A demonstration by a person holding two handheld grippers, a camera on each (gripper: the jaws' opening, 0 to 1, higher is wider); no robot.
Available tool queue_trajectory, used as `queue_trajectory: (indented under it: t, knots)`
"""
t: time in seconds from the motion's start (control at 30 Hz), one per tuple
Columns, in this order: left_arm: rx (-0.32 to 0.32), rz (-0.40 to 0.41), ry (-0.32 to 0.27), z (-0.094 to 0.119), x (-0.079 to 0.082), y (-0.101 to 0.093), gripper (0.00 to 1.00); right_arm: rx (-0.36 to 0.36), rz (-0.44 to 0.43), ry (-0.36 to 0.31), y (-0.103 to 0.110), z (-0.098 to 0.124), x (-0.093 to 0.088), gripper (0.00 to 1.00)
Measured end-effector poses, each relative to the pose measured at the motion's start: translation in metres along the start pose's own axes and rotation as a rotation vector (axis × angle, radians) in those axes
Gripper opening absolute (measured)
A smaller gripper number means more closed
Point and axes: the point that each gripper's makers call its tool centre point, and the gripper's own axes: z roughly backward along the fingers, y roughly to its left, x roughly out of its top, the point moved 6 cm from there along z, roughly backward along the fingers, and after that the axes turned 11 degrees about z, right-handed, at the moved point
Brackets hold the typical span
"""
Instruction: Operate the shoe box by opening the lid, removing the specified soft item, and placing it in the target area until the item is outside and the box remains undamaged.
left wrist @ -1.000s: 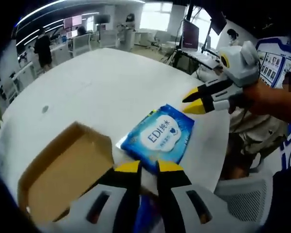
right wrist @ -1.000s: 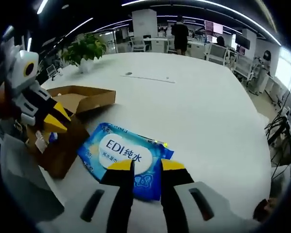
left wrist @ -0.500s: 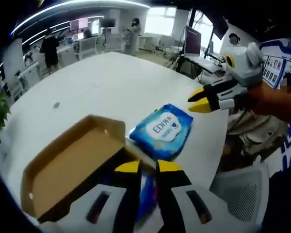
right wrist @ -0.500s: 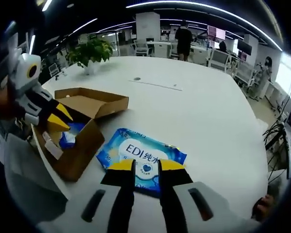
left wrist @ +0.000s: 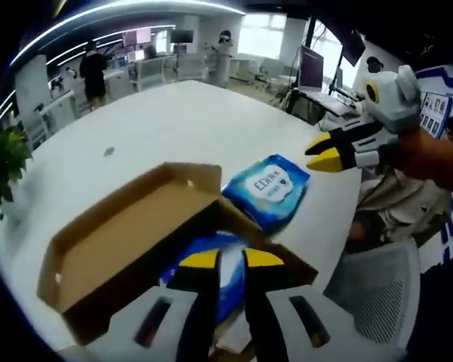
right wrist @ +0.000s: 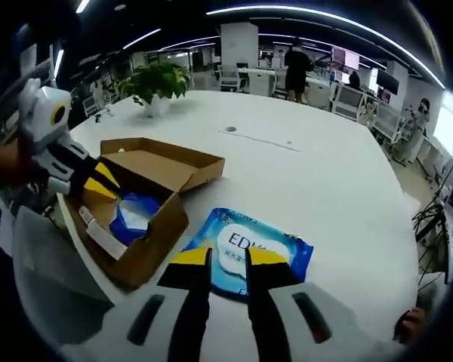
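The brown cardboard shoe box [left wrist: 117,253] stands open near the table edge, its lid folded back [right wrist: 170,160]. A blue soft pack [left wrist: 211,265] lies inside it, also seen in the right gripper view [right wrist: 134,215]. Another blue wipes pack [left wrist: 270,188] lies flat on the white table beside the box, just beyond my right gripper [right wrist: 228,258] in its own view [right wrist: 260,247]. My left gripper [left wrist: 230,260] hovers over the box's open front, jaws close together and holding nothing. The right gripper [left wrist: 326,152] hangs above the table edge past the pack, jaws together, empty. The left gripper [right wrist: 100,181] shows at the box's near end.
The round white table [right wrist: 325,188] stretches wide behind the box. A potted plant [right wrist: 160,81] stands at its far side. A grey chair [left wrist: 377,294] and a person's sleeve [left wrist: 434,158] are by the near edge. Desks and people fill the office beyond.
Both views have pulled back from the table, so the open box and the pack inside it now show fully. The wipes pack stays flat on the table beside the box.
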Motion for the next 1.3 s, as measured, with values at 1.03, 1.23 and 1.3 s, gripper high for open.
queue_trajectory:
  t: [1.03, 1.23, 1.3]
  knots:
    - [0.123, 0.139, 0.025, 0.000, -0.036, 0.059, 0.13, 0.077, 0.043, 0.004, 0.042, -0.022, 0.017, 0.15]
    - [0.121, 0.153, 0.044, -0.013, -0.038, 0.061, 0.13, 0.095, 0.053, 0.010, 0.045, -0.027, 0.019, 0.14]
    - [0.121, 0.168, 0.057, -0.016, -0.041, 0.063, 0.13, 0.101, 0.055, 0.011, 0.047, -0.029, 0.019, 0.14]
